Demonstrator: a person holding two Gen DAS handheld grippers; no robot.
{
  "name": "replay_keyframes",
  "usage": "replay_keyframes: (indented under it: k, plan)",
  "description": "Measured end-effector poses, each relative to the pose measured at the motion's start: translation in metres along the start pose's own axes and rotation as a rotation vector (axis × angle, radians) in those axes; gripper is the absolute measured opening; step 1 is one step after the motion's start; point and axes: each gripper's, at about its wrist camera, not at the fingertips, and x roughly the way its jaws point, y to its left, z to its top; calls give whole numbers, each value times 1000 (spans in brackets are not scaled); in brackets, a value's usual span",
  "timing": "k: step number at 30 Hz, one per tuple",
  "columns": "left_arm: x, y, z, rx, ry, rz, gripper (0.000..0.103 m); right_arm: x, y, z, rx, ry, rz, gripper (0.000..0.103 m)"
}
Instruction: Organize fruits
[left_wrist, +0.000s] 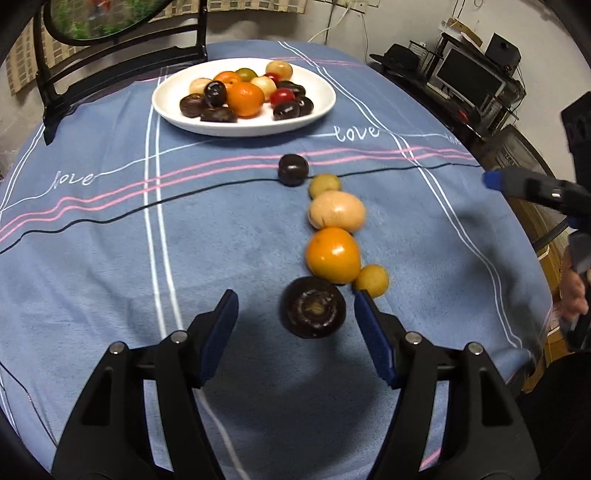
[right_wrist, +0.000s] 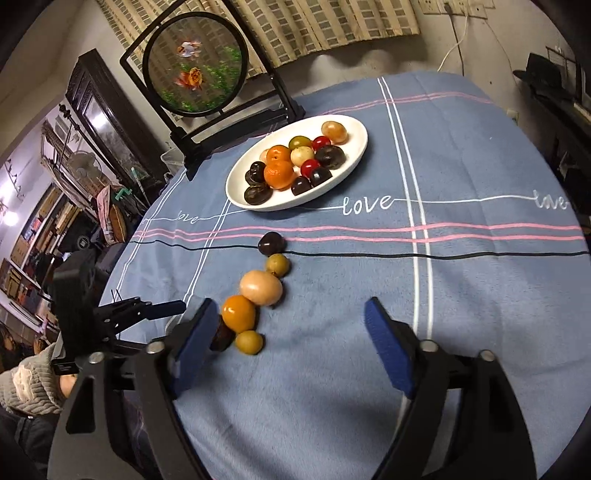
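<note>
A white plate (left_wrist: 173, 110) (right_wrist: 236, 195) at the far side holds several dark, orange, red and pale fruits. On the blue tablecloth a row of fruits runs toward me: a dark fruit (left_wrist: 293, 170), a small green one (left_wrist: 324, 185), a pale peach one (left_wrist: 336, 211), an orange one (left_wrist: 333, 257), a small yellow one (left_wrist: 372, 280) and a big dark one (left_wrist: 313, 312). My left gripper (left_wrist: 295, 299) is open, with the big dark fruit lying free between its fingers. My right gripper (right_wrist: 291, 302) is open over bare cloth, right of the row; its left finger hides part of the big dark fruit (right_wrist: 223, 338).
A round painted screen on a black stand (right_wrist: 195, 62) rises behind the plate at the table's far left. The table edge curves close at the right, with shelves and monitors (left_wrist: 469, 77) beyond. A hand (left_wrist: 574, 291) holds the right gripper at the right edge.
</note>
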Motion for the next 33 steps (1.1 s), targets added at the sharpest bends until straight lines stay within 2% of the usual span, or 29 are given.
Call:
replay_keyframes:
  k: [6, 8, 10, 18, 27, 28, 31, 32, 33]
  plan:
    - [18, -6, 0, 17, 28, 16, 67, -19, -8, -6, 13, -37, -39, 90]
    - [22, -2, -2, 7, 30, 7, 64, -23, -12, -7, 24, -49, -46, 90]
    - [24, -2, -2, 0, 34, -15, 43, -26, -14, -8, 32, -58, -51, 90]
    - [17, 5, -6, -21, 22, -3, 43, -19, -9, -12, 14, -38, -42, 90]
    - [-16, 35, -25, -108, -13, 57, 43, 24, 41, -18, -205, 74, -24, 89]
    - [-20, 38, -28, -118, -15, 63, 43, 30, 46, -20, -228, 83, -24, 86]
    - [-32, 49, -37, -152, -27, 86, 43, 49, 61, -25, -308, 126, -27, 62]
    - [-36, 53, -41, -165, -32, 94, 43, 56, 65, -28, -329, 139, -21, 48]
    - [-39, 56, -43, -175, -35, 99, 43, 63, 67, -30, -342, 161, -13, 46]
